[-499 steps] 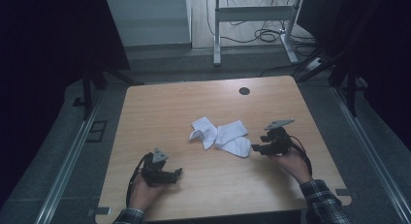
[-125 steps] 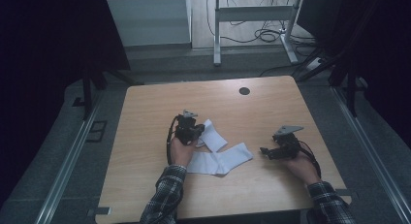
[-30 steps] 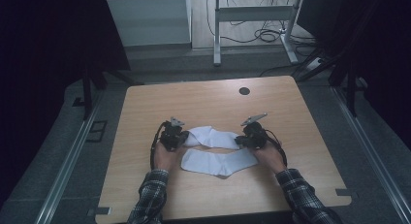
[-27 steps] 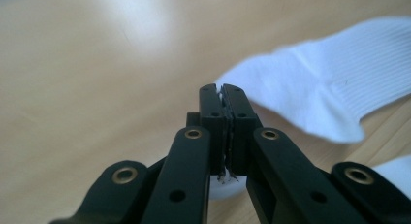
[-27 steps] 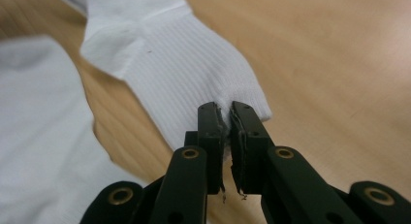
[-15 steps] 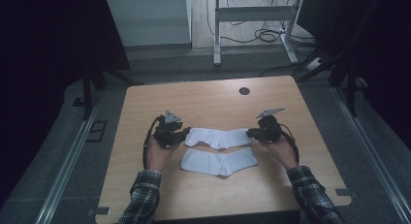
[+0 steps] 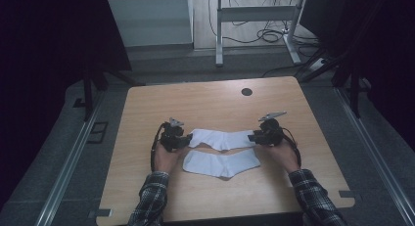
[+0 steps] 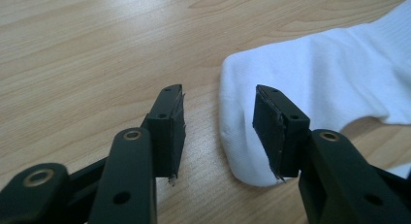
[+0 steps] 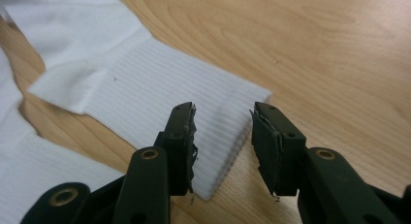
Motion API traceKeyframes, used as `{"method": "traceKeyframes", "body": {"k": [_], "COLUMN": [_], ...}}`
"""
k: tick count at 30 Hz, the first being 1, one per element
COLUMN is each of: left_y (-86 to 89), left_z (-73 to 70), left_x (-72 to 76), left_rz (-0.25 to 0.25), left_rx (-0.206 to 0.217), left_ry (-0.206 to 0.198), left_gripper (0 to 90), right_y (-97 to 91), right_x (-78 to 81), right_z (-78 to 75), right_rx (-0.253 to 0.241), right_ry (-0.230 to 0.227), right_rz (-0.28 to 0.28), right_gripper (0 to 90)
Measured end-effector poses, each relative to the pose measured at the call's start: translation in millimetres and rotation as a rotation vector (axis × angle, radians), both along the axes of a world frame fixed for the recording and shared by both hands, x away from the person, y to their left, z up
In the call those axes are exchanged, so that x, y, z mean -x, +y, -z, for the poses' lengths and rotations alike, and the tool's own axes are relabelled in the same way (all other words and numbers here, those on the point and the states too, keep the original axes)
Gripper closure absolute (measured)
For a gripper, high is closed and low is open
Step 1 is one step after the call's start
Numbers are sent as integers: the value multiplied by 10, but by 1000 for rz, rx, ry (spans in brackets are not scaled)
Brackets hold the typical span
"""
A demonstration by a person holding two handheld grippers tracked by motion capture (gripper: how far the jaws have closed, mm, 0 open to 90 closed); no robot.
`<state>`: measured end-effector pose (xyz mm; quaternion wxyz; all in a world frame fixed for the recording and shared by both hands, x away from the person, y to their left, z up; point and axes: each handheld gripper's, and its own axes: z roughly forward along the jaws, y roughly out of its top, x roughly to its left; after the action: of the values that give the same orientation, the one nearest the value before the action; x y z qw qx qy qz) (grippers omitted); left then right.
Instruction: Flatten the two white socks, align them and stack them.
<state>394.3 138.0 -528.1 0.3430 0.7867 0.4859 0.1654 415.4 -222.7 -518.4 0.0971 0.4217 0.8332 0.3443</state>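
Left claw (image 8: 219,132) and right claw (image 9: 223,146) both spread over soft ribbed white sock (image 7: 221,138) ends on grained wooden table (image 7: 205,96)

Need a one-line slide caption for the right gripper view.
Open right gripper poised over the ribbed cuff of a white sock lying flat on the wooden table.

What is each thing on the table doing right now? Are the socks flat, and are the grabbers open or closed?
Far sock: laid out flat, stretched between the two grippers.
Near sock: lying flat, apart from both grippers.
Left gripper: jaws open, at the far sock's toe end, not clamping it.
Right gripper: jaws open, over the far sock's ribbed cuff.
Table: wooden top, socks resting on it.
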Motion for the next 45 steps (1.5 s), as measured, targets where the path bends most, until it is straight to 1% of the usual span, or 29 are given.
{"method": "traceKeyframes", "body": {"k": [1, 3, 5, 7, 8, 9, 11, 13, 16, 20, 21, 22, 26, 31, 35, 39, 40, 42, 45], "left_y": [-7, -23, -37, -28, -26, -35, -43, -29, -9, 12, 13, 15, 30, 47, 68, 94, 99, 108, 101], "left_z": [14, 42, 79, 91, 92, 91, 66, 15, -107, -293, -346, -376, -506, -596, -588, -543, -528, -495, -421], "left_x": [-10, -28, -40, -43, -45, -42, -28, -12, 19, 91, 126, 148, 289, 524, 735, 917, 951, 1005, 1065], "left_rz": [-1, 4, 20, 22, 27, 24, 26, 22, 25, 40, 46, 49, 70, 96, 119, 129, 131, 137, 141], "left_rx": [-4, -26, -40, 0, 15, 14, -6, 10, 21, 27, 27, 27, 37, 33, 36, 45, 45, 45, 35], "left_ry": [5, 18, 28, 34, 43, 41, 21, 5, -14, -47, -56, -60, -80, -95, -97, -90, -90, -77, -59], "left_gripper": [562, 587, 647, 735, 795, 841, 852, 852, 852, 850, 850, 849, 849, 849, 848, 849, 848, 848, 848], "right_y": [17, 47, 54, 56, 53, 52, 57, 56, 30, 5, 4, 1, -12, -20, -28, -40, -42, -40, -14], "right_x": [-2, -5, -6, -6, -6, -7, 0, 11, 20, 48, 63, 87, 172, 323, 468, 605, 633, 677, 724], "right_z": [21, 60, 76, 70, 68, 67, 53, 26, -65, -231, -273, -328, -468, -582, -627, -648, -649, -633, -571], "right_rx": [11, 52, 47, 47, 42, 39, 47, 53, 22, -8, -11, -12, -27, -23, -21, -23, -23, -24, -8], "right_ry": [5, 3, 4, 16, 21, 25, 20, 3, -13, -37, -45, -55, -75, -87, -92, -83, -77, -62, -35], "right_rz": [1, -5, -10, -13, -15, -13, -8, -14, -12, -21, -25, -33, -54, -90, -125, -156, -163, -177, -196], "right_gripper": [594, 619, 675, 754, 780, 798, 811, 814, 814, 813, 813, 813, 813, 813, 813, 812, 812, 812, 811]}}
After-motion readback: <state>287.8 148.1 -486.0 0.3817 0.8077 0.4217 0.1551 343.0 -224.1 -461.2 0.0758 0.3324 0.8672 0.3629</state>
